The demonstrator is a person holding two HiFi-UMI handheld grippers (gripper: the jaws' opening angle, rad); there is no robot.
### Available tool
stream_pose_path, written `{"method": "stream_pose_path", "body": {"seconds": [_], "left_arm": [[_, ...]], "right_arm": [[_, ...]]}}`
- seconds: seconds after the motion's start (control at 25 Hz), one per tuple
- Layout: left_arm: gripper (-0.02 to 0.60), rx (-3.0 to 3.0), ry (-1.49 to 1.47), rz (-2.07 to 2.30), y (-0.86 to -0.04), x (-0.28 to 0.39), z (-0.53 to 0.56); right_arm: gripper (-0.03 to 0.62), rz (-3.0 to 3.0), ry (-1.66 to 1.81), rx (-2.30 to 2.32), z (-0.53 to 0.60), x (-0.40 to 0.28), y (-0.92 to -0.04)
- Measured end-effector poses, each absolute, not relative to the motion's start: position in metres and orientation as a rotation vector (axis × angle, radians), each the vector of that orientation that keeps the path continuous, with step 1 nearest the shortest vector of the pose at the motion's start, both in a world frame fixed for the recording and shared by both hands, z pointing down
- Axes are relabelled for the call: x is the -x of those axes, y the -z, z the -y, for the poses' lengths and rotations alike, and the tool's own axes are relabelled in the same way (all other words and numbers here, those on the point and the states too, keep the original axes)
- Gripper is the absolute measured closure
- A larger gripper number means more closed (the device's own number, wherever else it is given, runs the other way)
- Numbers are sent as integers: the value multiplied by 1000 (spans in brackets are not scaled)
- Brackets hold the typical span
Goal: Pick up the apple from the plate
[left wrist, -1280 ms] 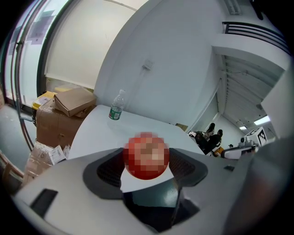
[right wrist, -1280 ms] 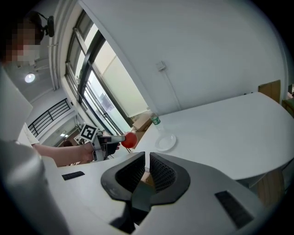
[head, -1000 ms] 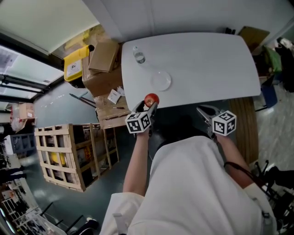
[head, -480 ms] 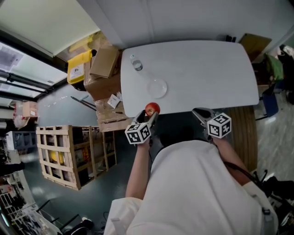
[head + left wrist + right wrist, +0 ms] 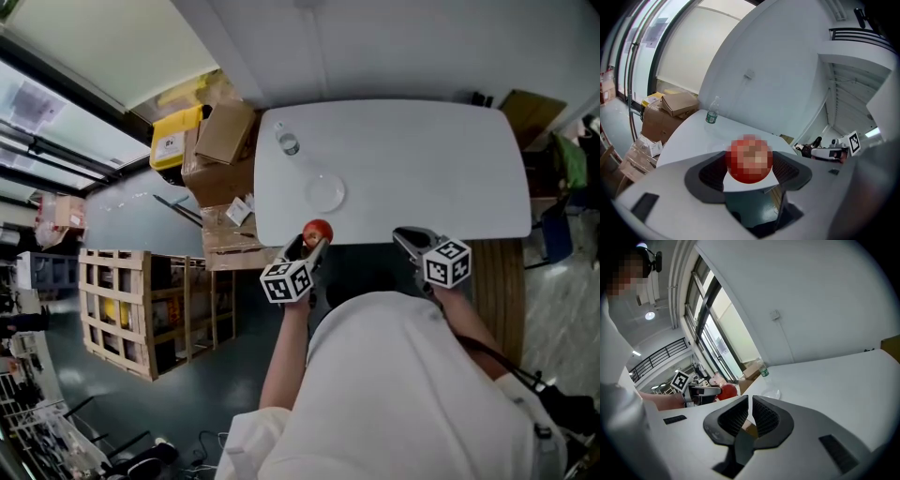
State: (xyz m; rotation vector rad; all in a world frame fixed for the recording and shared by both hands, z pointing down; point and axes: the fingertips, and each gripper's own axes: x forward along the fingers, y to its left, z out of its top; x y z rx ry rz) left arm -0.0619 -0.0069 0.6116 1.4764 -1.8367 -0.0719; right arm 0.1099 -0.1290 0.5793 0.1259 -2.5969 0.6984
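A red apple [image 5: 318, 232] hangs over the near edge of the white table [image 5: 422, 159], with my left gripper [image 5: 314, 240] shut on it. In the left gripper view the apple [image 5: 750, 159] fills the gap between both pads [image 5: 787, 169]. The clear glass plate [image 5: 325, 192] lies bare on the table beyond the apple. My right gripper [image 5: 409, 238] hovers at the table's near edge to the right. Its jaws [image 5: 750, 409] are shut with nothing between them. From the right gripper view the apple [image 5: 727, 391] and the plate [image 5: 771, 393] show off to the left.
A small water bottle [image 5: 288, 142] stands at the table's far left corner. Cardboard boxes [image 5: 220, 150] and a yellow bin [image 5: 176, 141] are stacked left of the table. A wooden crate [image 5: 141, 314] stands on the floor further left. A white wall lies behind the table.
My left gripper, still shut on the apple, has drifted a little to the right along the table's near edge. The right gripper has also shifted slightly, staying shut.
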Motion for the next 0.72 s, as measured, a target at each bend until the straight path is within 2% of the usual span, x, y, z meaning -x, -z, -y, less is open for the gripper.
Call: {"method": "stream_pose_path", "body": {"seconds": [0.72], "left_arm": [[281, -1463, 84, 1861, -605, 66, 12]], "right_arm": [[543, 2611, -696, -91, 131, -103, -577]]}}
